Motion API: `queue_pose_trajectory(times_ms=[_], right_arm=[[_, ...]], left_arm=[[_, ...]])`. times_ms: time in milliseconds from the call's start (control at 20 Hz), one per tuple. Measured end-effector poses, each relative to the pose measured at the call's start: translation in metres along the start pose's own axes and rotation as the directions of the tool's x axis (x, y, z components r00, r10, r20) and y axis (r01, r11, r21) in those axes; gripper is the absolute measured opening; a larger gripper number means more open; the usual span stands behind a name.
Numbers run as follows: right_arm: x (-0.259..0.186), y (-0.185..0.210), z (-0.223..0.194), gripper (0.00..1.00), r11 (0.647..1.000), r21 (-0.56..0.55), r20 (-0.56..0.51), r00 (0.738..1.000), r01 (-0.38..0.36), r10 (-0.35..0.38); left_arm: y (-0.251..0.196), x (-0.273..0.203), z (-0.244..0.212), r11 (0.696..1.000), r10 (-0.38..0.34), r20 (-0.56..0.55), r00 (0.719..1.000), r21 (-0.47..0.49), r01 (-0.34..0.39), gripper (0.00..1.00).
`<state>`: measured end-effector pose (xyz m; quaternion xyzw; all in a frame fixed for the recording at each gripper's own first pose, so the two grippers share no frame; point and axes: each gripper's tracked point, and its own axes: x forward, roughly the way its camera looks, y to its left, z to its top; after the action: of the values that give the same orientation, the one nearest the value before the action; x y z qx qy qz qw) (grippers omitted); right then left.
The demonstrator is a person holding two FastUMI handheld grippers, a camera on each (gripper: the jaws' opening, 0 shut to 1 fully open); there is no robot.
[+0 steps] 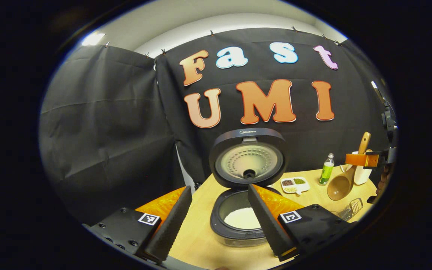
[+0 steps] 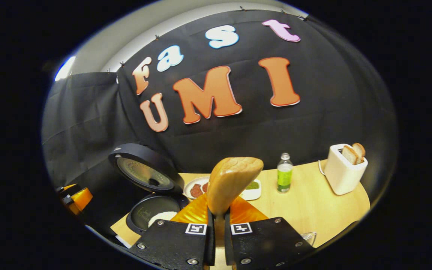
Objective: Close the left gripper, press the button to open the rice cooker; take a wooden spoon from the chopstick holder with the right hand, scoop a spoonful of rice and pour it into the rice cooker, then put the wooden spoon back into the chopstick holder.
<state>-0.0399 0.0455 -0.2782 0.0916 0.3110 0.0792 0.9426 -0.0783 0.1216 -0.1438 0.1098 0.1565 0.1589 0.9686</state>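
Observation:
The rice cooker (image 1: 238, 228) stands with its lid (image 1: 248, 157) raised, and white rice (image 1: 243, 218) lies in its pot. My left gripper (image 1: 219, 225) hangs open just in front of it, one finger on either side of the pot. At the far right of the left gripper view, my right gripper (image 1: 369, 159) holds the wooden spoon (image 1: 341, 183) above the table, and its brown bowl looks empty. In the right gripper view my right gripper (image 2: 219, 219) is shut on the spoon's handle, the spoon bowl (image 2: 233, 183) straight ahead. The cooker (image 2: 152, 215) lies to its lower left.
A green bottle (image 2: 284, 172) and a white divided dish (image 1: 294, 184) of grains stand on the wooden table (image 2: 313, 202) behind the cooker. A white toaster (image 2: 345, 168) with bread stands at the right. A wire basket (image 1: 351, 208) sits near the table's right front.

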Motion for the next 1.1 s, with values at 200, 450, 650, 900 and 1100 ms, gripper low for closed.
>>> queue_pose_trajectory(times_ms=[200, 450, 650, 900, 1100], right_arm=[[-0.021, -0.062, -0.014, 0.1, 0.992, 0.056, -0.025, 0.994, 0.111, -0.11], [-0.038, -0.117, -0.025, 0.1, 0.972, 0.087, -0.033, 0.976, 0.218, -0.216], [-0.045, -0.145, -0.041, 0.1, 0.958, 0.096, -0.06, 0.963, 0.269, -0.264], [-0.04, -0.164, -0.073, 0.09, 0.945, 0.098, -0.115, 0.947, 0.311, -0.3], [-0.035, -0.176, -0.106, 0.1, 0.932, 0.115, -0.189, 0.929, 0.344, -0.319]], left_arm=[[-0.028, 0.008, 0.004, 0.998, -0.052, -0.028, 0.998, -0.027, 0.051, 0.94], [-0.047, 0.012, 0.005, 0.997, -0.073, -0.055, 0.996, -0.044, 0.071, 1.0], [-0.058, 0.01, 0.007, 0.996, -0.084, -0.062, 0.995, -0.032, 0.082, 1.0], [-0.058, 0.006, 0.015, 0.997, -0.081, -0.057, 0.995, -0.018, 0.08, 1.0], [-0.057, 0.005, 0.018, 0.997, -0.076, -0.063, 0.995, -0.011, 0.076, 1.0]])
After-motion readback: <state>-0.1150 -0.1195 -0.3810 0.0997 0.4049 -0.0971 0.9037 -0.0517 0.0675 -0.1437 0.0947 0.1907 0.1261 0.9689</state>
